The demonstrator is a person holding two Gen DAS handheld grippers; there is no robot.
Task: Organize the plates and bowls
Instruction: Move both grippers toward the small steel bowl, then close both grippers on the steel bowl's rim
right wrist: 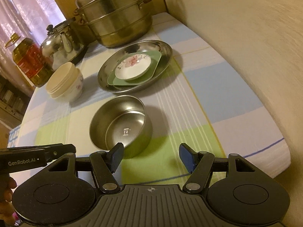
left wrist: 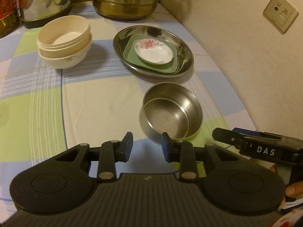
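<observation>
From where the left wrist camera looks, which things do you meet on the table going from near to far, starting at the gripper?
Left gripper → steel bowl → steel plate holding a green dish and a flowered saucer → big steel pot.

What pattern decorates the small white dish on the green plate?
A pink flower pattern on the small white dish, clearest in the left wrist view.

The steamer pot (left wrist: 128, 1) and kettle (left wrist: 45, 1) run off the top edge of the left wrist view. The oil bottle (left wrist: 8, 7) is cut by the left edge there. The green plate (right wrist: 151, 70) lies largely hidden under the flowered dish (right wrist: 132, 66).
</observation>
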